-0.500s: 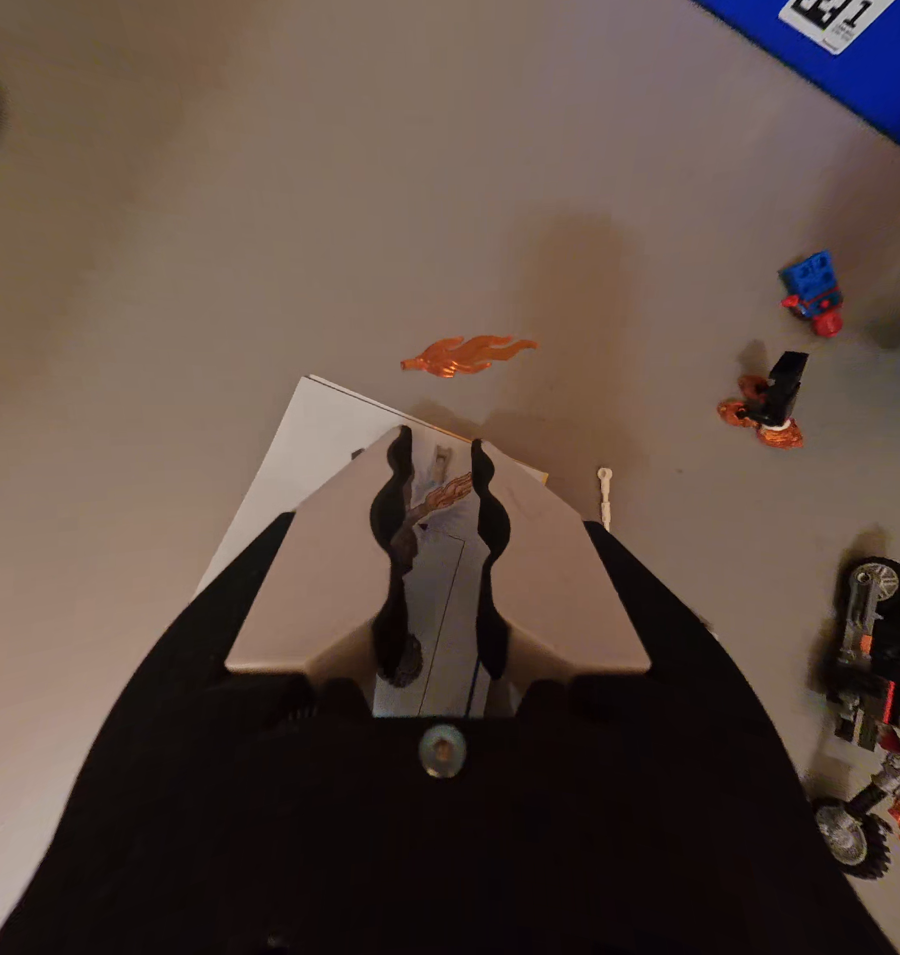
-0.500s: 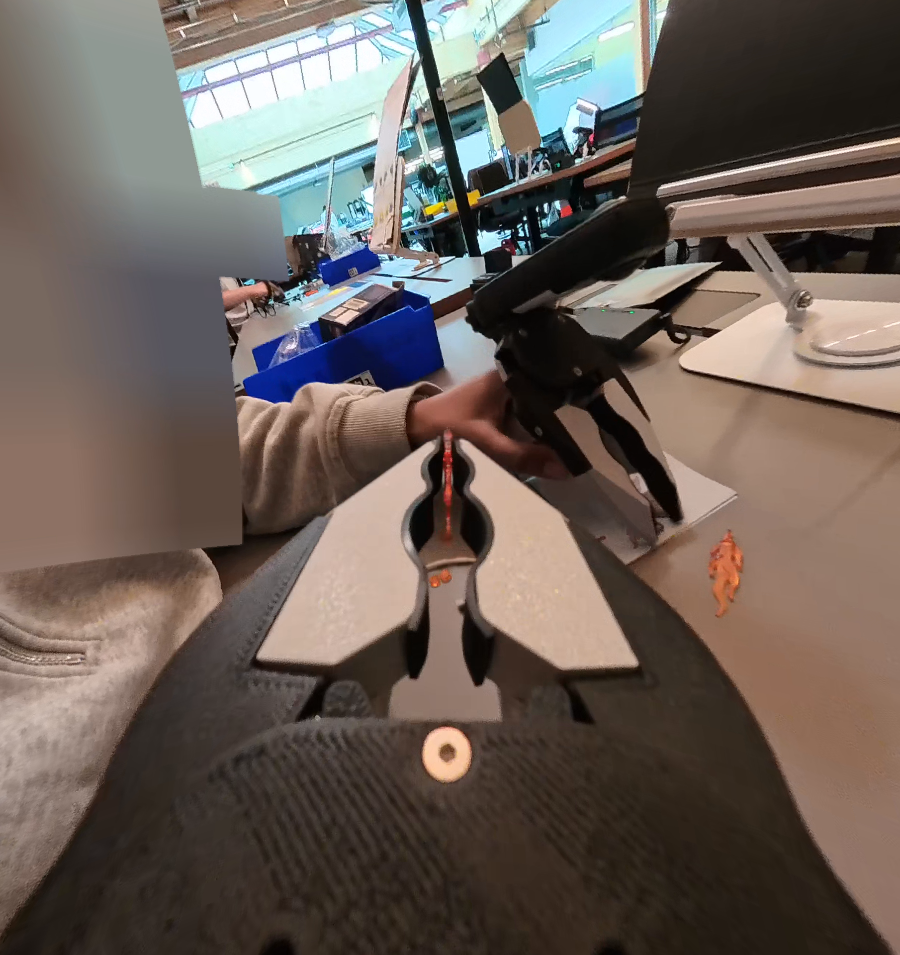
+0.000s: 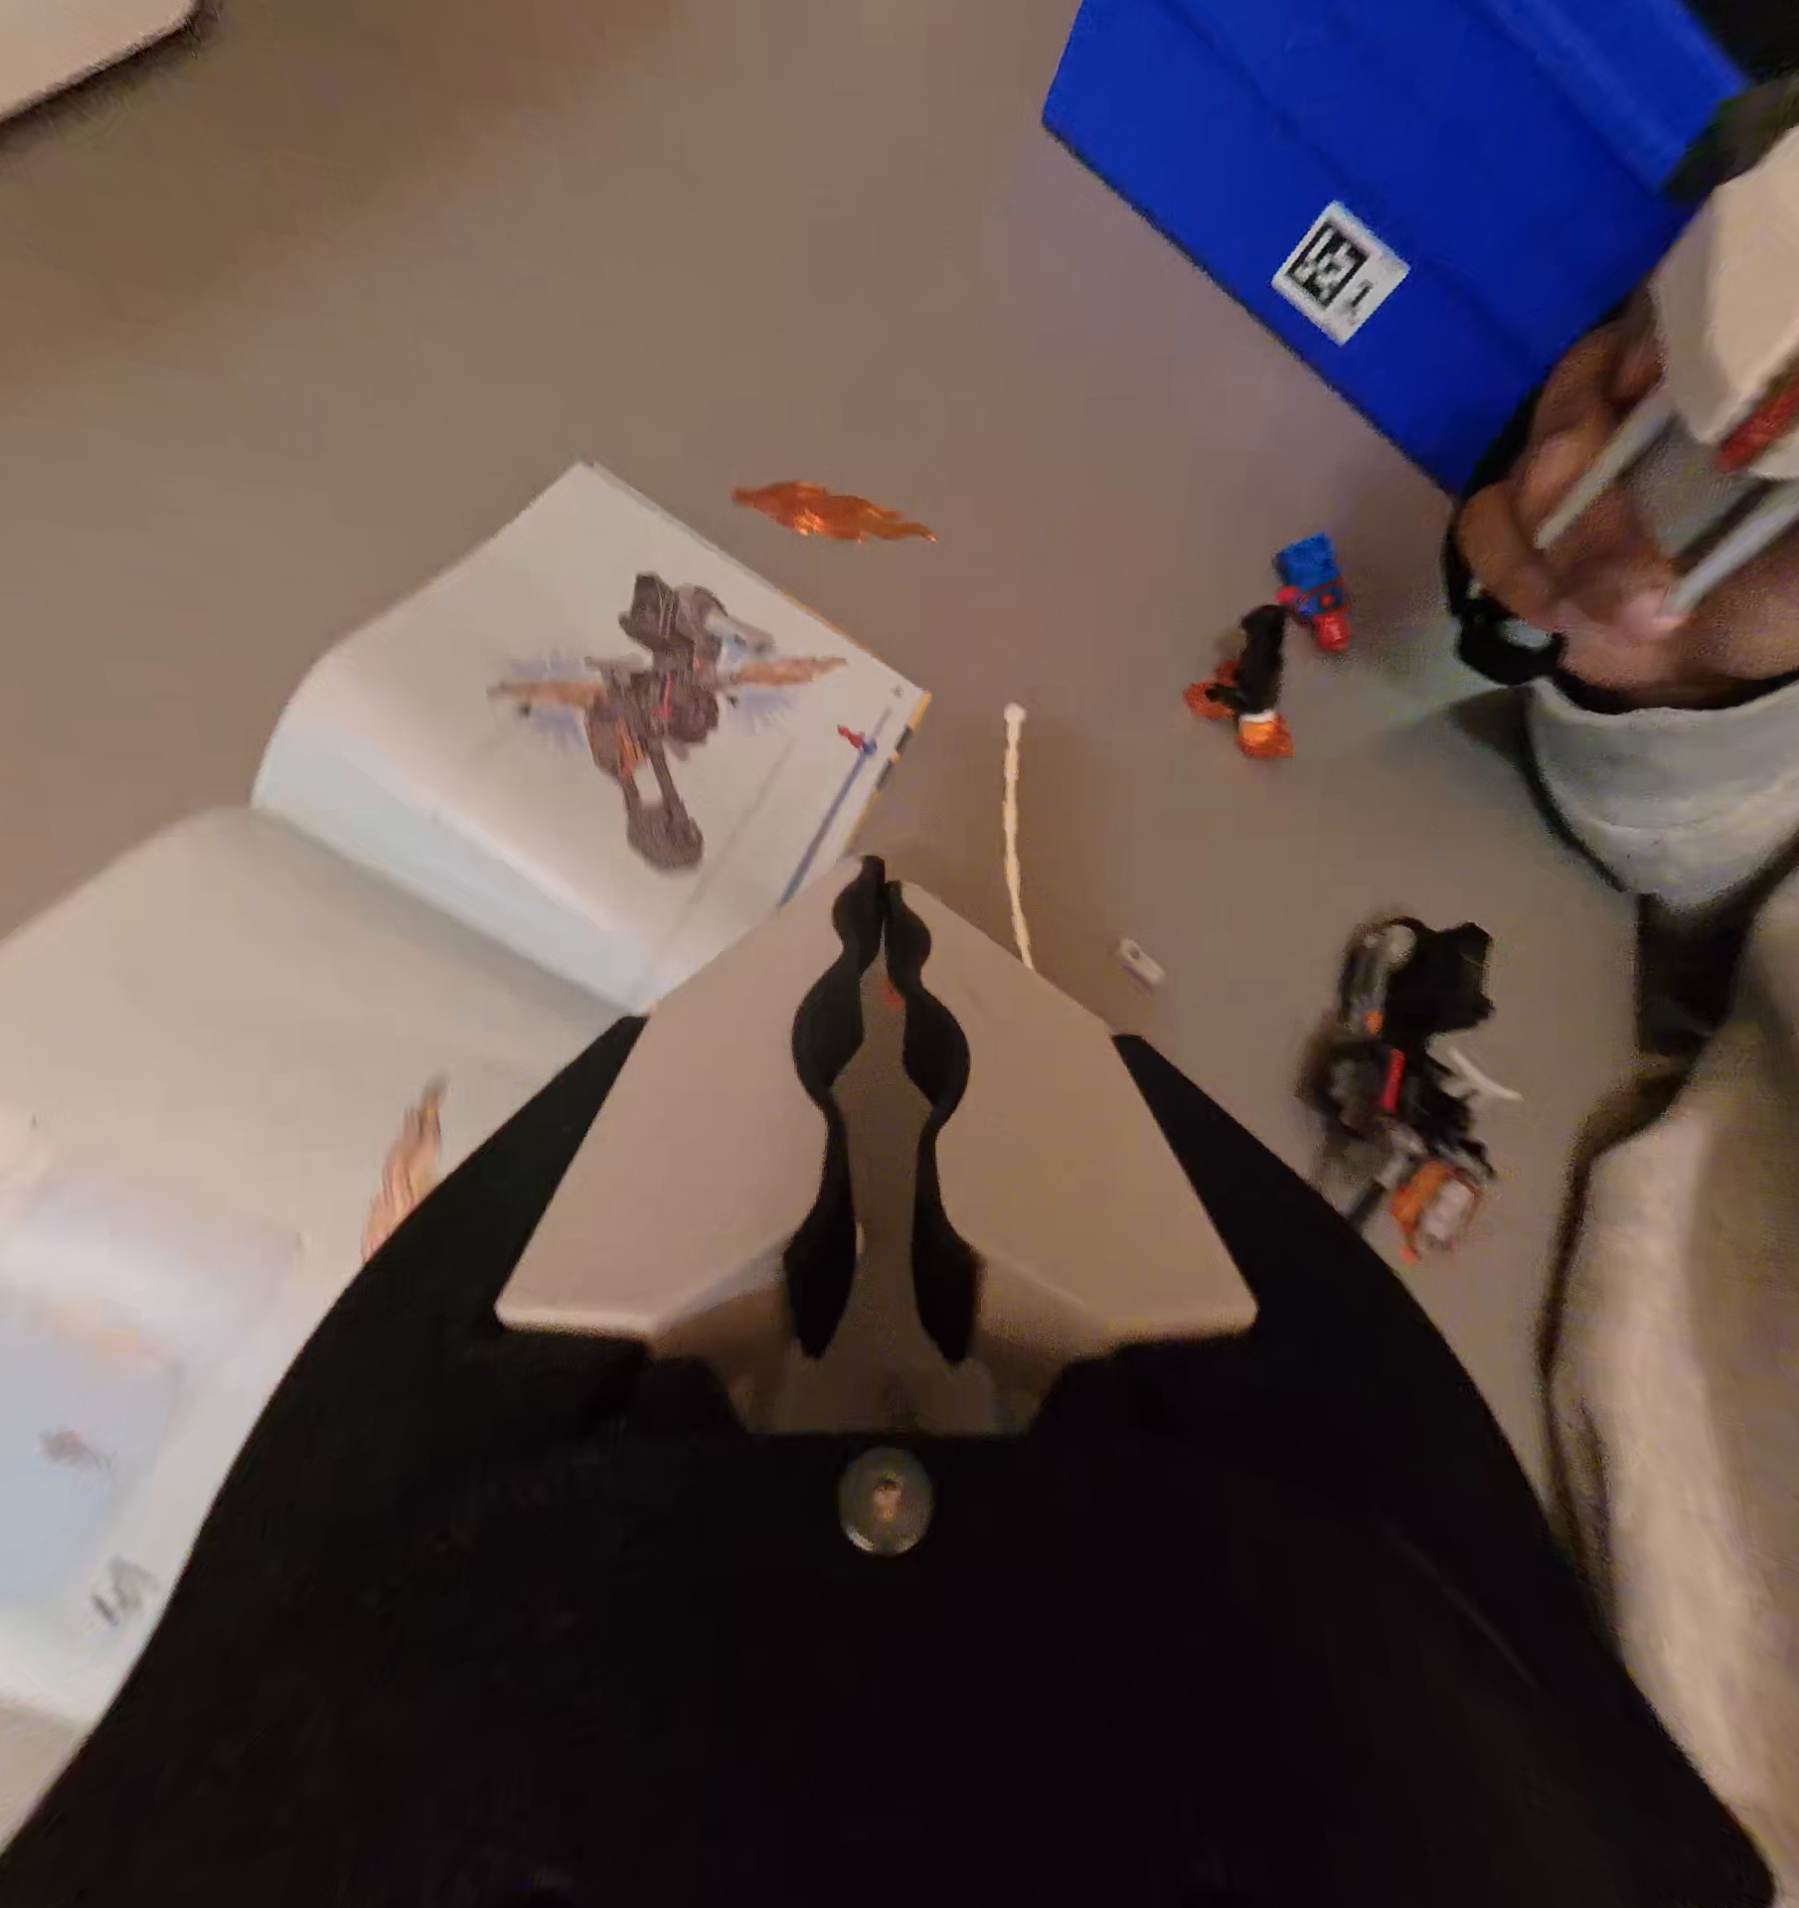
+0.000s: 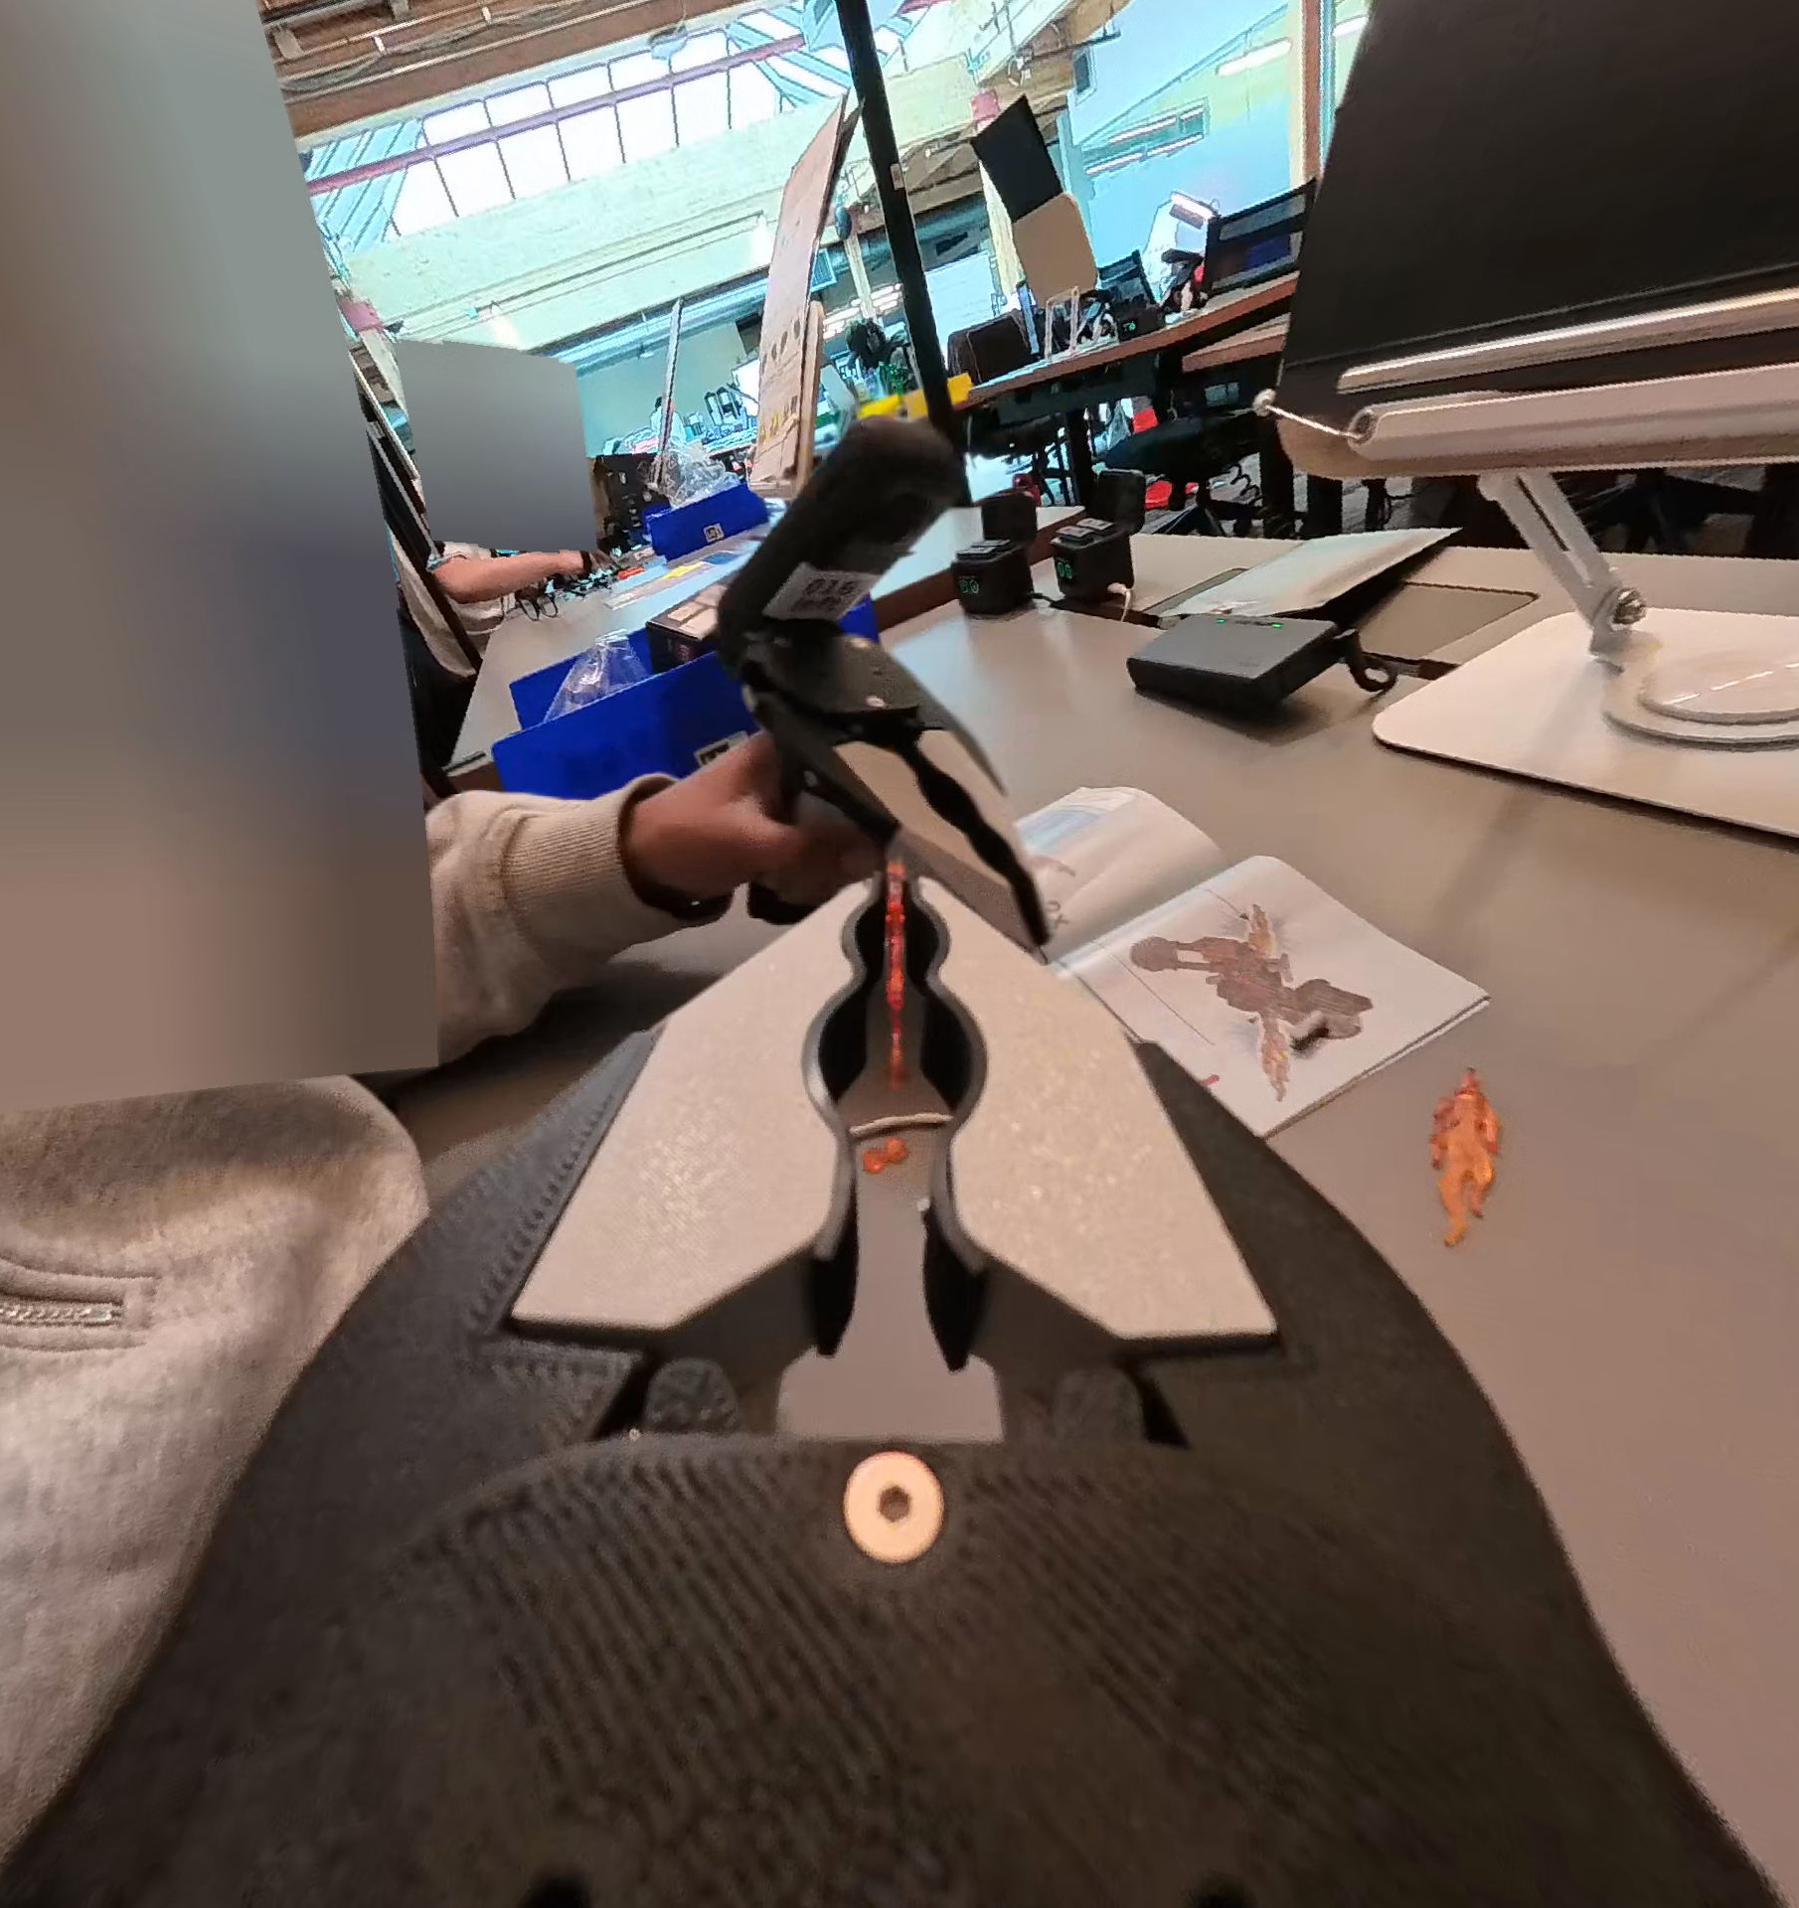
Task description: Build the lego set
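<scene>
Grey tabletop [image 3: 462, 341] in an open workshop with skylights. Left hand-held gripper [image 3: 880, 896] hangs above it, tilted down, tips nearly touching, nothing visibly held. Right hand-held gripper [image 4: 893, 896] is raised and pinches an orange flame piece [image 4: 893, 965]. Instruction booklet [image 3: 524, 785] lies open; a second flame piece [image 3: 833, 511] sits just beyond it. Blue bin [image 3: 1391, 186] stands at the far edge, contents not visible. Partly built lego bike [image 3: 1401, 1074] lies near the sleeve [image 3: 1691, 1291].

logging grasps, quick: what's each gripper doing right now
Left gripper: shut, raised above the instruction booklet, nothing visibly held.
Right gripper: shut on an orange flame piece.
</scene>
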`<state>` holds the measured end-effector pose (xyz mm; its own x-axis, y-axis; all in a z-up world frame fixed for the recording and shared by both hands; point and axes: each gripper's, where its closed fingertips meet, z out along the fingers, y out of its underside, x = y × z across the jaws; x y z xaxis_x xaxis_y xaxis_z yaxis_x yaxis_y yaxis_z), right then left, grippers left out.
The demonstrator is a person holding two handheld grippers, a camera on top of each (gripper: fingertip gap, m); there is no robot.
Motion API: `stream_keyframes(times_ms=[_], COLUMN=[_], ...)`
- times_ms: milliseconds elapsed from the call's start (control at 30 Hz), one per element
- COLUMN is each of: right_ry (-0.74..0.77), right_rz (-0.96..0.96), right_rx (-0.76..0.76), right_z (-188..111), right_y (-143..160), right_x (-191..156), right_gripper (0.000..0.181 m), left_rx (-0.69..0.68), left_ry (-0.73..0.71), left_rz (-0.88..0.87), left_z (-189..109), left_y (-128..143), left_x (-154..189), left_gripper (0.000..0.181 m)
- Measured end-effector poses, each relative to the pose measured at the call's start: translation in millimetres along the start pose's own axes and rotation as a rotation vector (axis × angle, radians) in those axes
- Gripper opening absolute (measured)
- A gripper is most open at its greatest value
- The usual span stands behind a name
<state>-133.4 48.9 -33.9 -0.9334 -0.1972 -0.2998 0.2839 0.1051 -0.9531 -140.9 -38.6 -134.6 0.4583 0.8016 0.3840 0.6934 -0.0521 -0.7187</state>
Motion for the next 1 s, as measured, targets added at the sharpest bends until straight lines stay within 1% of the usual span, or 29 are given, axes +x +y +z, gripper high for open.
stream_keyframes(times_ms=[100, 167, 233, 333, 433, 533, 733, 800, 1000], right_ry=[0.003, 0.011, 0.021, 0.035, 0.04, 0.039, 0.056, 0.057, 0.048], right_rz=[-0.014, -0.021, -0.024, -0.024, -0.02, -0.027, -0.048, -0.036, -0.006], right_rx=[-0.004, -0.007, -0.008, -0.001, 0.014, 0.027, 0.018, 0.029, 0.042], right_z=[1, 1, 1, -1, -4, -6, -8, -9, -11], right_y=[0, 1, 1, 0, -3, -7, -7, -9, -10], right_x=[-1, 0, 1, 5, 6, 4, 4, 5, 7], right_gripper=[0.0, 0.0, 0.0, 0.0, 0.0, 0.0, 0.0, 0.0, 0.0], left_rx=[0.082, 0.096, 0.1, 0.081, 0.009, -0.036, -0.071, -0.07, -0.062], left_ry=[0.019, 0.02, 0.009, -0.024, -0.128, -0.203, -0.207, -0.215, -0.22], left_rz=[-0.068, -0.106, -0.143, -0.139, -0.078, -0.044, -0.042, -0.04, -0.03], left_z=[-20, -21, -11, 17, 46, 62, 75, 76, 76], left_y=[6, 2, -7, -21, -26, -28, -29, -29, -32], left_x=[6, 4, -1, -6, -19, -28, -31, -33, -39], left_gripper=[0.0, 0.0, 0.007, 0.011, 0.016, 0.022, 0.02, 0.017, 0.013])
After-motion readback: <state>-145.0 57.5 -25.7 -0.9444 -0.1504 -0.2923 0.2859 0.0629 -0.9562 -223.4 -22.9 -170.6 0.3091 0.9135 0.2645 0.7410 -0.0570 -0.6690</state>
